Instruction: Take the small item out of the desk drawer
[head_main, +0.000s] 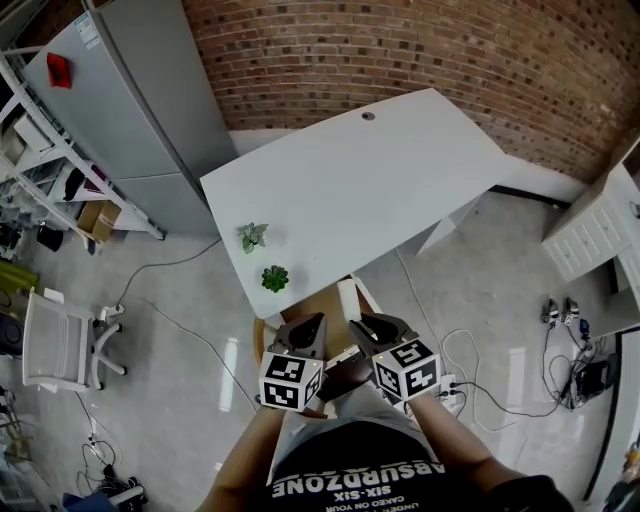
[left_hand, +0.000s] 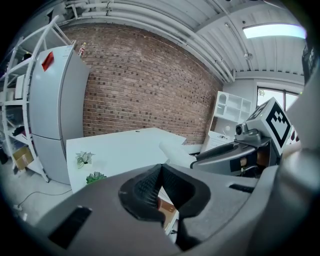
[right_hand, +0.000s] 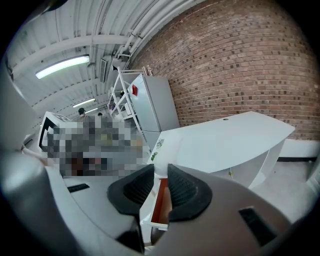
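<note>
Drawer (right_hand: 159, 200) open – interior shows between right gripper (right_hand: 160, 172) jaws – head view unclear.

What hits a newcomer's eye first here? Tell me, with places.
A big white desk fills the middle of the head view, below a red brick wall. A pale plant and a dark green plant sit near its left edge. At the bottom, the left gripper and right gripper, each bearing a black-and-white marker cube, hang near the open drawer.

Drawer (head_main: 320, 300) interior largely out of sight
</note>
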